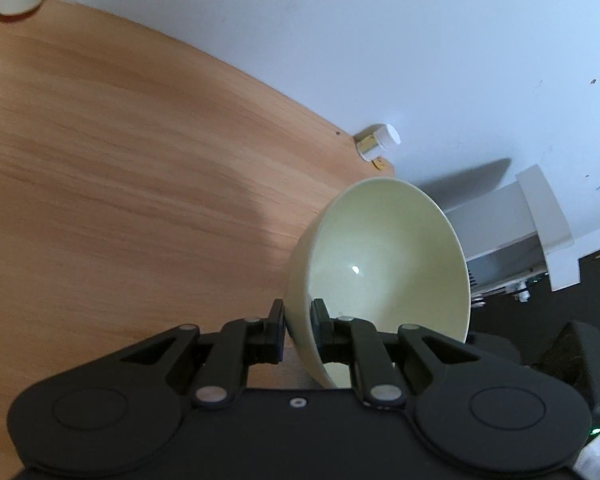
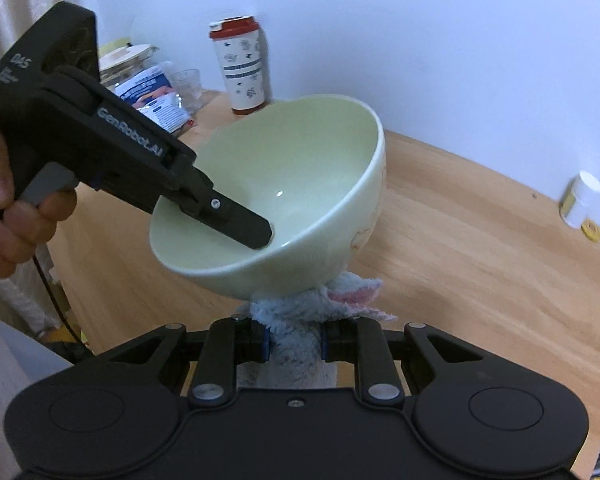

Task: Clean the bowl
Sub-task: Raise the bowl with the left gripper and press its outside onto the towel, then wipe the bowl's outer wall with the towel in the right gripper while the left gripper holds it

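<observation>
A pale green bowl is held off the wooden table, tilted. My left gripper is shut on the bowl's rim, one finger inside and one outside; it also shows in the right wrist view, with the bowl in front. My right gripper is shut on a fluffy light blue and pink cloth. The cloth touches the underside of the bowl's outer wall.
A wooden table runs to a white wall. A white and red tumbler stands at the back, with bags and a clear cup to its left. A small white-capped bottle stands at the right.
</observation>
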Motion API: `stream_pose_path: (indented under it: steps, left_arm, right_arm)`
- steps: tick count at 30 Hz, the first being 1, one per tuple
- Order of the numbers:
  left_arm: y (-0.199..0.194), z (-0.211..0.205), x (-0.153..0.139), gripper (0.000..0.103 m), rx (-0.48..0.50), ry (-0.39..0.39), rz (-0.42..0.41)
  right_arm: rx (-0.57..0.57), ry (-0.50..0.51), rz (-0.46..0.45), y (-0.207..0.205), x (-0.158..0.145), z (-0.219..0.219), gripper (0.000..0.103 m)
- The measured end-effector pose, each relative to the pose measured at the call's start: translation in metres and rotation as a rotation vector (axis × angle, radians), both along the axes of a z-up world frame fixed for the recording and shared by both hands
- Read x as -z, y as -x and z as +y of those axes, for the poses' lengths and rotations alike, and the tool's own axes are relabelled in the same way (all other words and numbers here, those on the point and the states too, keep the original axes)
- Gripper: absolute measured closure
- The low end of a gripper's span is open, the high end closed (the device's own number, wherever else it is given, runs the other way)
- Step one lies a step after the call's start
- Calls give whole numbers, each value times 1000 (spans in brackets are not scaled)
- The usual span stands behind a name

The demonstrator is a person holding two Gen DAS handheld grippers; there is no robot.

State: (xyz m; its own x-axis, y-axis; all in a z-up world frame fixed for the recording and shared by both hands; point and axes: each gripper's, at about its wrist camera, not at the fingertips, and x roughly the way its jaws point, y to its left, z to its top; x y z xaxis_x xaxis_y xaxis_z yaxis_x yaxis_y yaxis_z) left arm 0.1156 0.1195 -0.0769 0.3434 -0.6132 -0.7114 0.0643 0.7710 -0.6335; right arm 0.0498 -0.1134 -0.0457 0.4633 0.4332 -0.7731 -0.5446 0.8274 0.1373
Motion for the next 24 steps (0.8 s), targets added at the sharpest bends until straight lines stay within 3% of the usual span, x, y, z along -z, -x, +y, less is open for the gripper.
stream_pose_path:
  steps: [6,11,17,24]
  left_arm:
    - [-4,3,-1,92,-2,-32,-5]
    - [-5,-3,-2,92,58,-48,-19]
    - [-3,-8,1,92,129,-53,-20]
    - [1,0,15,93,103,-40,34]
  right_arm:
    - [-55,62,-41,8,-19,-5,79]
    - [-129,134,-45,14,-23,-1,79]
    - [-196,199,-35,7,-7,10,79]
    - [-195,145,12,-5,21,18,79]
